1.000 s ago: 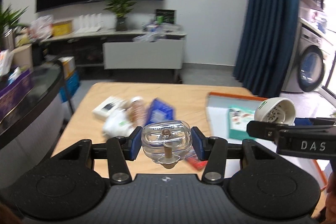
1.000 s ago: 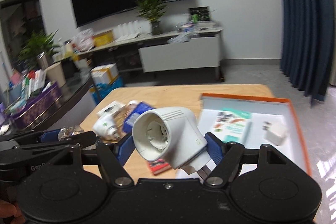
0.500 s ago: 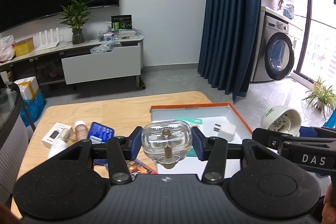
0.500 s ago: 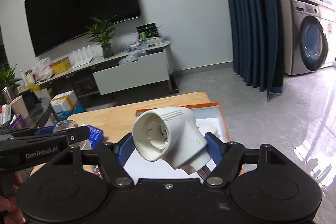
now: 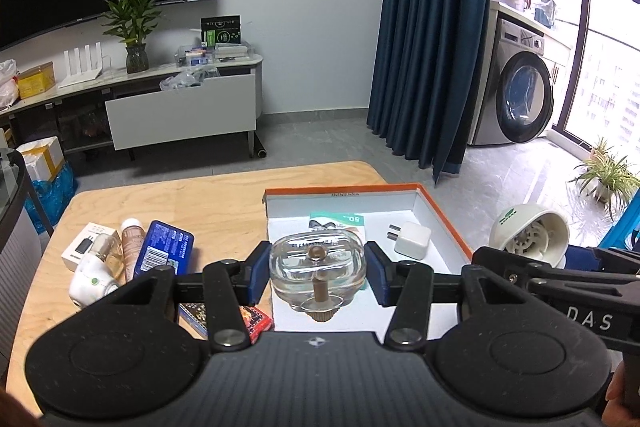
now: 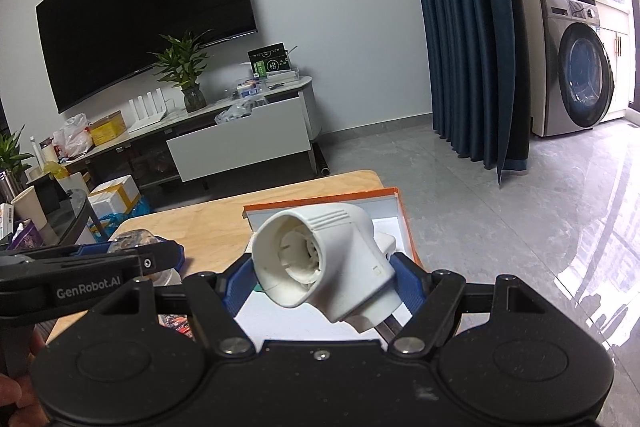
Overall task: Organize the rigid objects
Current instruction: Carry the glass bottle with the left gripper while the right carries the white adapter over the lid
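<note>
On right gripper (image 5: 560, 267), "DAS", left gripper (image 6: 132, 251), "GenRobot.AI"

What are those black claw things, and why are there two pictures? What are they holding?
Each claw is a hand-held gripper with a small camera on it, so each picture looks out along one claw. A person carries one in each hand.

The left gripper pinches a clear glass bottle. The right gripper pinches a white plastic gadget.

Below is a wooden table. On it sits an orange-edged box holding a white charger and a green packet. Beside it lie a blue tin and other small things.
</note>
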### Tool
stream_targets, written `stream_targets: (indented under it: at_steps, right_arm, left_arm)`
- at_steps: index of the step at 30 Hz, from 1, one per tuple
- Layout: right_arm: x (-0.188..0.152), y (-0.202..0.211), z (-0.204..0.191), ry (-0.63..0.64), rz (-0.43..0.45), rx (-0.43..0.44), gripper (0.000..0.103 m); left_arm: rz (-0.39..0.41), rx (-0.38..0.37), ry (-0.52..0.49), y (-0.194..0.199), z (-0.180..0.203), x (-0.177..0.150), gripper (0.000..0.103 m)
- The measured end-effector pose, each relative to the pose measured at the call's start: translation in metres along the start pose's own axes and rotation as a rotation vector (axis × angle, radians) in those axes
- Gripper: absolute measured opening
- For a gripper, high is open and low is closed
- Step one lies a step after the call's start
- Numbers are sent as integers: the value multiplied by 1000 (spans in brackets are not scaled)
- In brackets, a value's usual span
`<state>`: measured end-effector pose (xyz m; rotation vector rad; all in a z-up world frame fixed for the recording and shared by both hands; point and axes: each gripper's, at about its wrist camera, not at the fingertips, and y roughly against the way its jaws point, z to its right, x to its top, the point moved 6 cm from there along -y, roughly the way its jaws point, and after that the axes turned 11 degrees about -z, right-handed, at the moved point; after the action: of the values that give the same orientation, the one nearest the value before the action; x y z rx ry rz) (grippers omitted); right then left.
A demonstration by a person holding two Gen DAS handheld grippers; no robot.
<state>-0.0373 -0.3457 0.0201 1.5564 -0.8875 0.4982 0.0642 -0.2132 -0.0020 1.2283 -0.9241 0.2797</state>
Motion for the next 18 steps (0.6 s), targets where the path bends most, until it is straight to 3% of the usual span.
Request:
stream_targets:
  at_steps: [18]
  right_arm:
    - [-2,-1,4,-11,-5,-3,87]
  left_arm:
    - [-12,-26,-2,-4,14,0,50]
